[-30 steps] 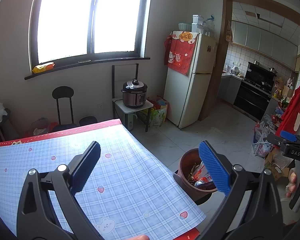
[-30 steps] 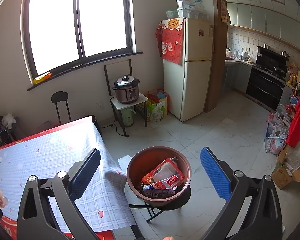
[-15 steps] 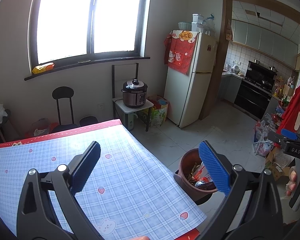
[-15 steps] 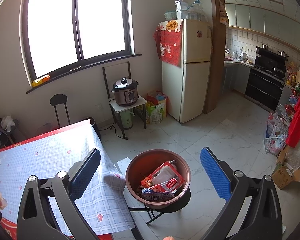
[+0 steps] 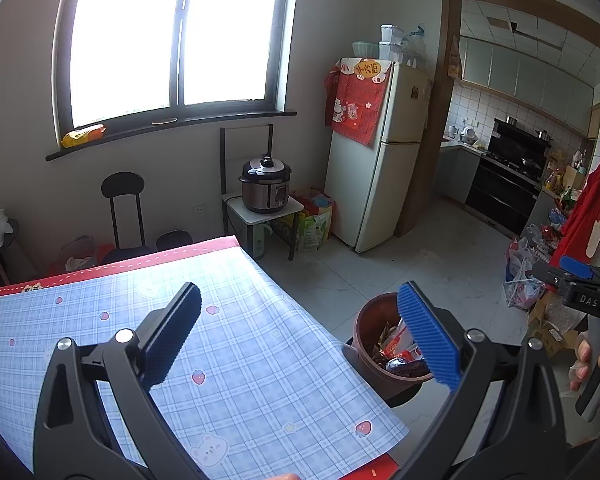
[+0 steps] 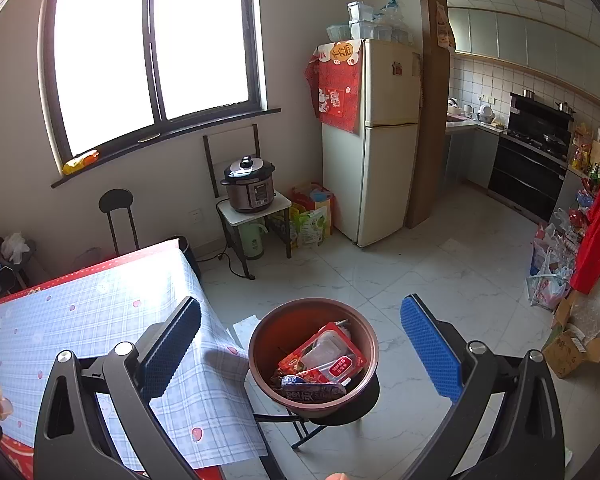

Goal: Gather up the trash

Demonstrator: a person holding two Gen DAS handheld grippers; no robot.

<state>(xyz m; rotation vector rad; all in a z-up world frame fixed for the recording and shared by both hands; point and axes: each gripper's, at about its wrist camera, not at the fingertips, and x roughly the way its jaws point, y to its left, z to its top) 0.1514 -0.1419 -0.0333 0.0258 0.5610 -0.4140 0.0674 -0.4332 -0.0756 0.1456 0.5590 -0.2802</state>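
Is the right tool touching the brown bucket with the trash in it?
Apart. The right wrist view shows the right tool open and empty, above the trash bucket, whose whole rim shows between its blue pads.

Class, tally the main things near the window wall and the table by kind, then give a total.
Fridge: 1
Pressure cooker: 1
Trash bin: 1
Table: 1
Open grippers, left and right: 2
Total: 6
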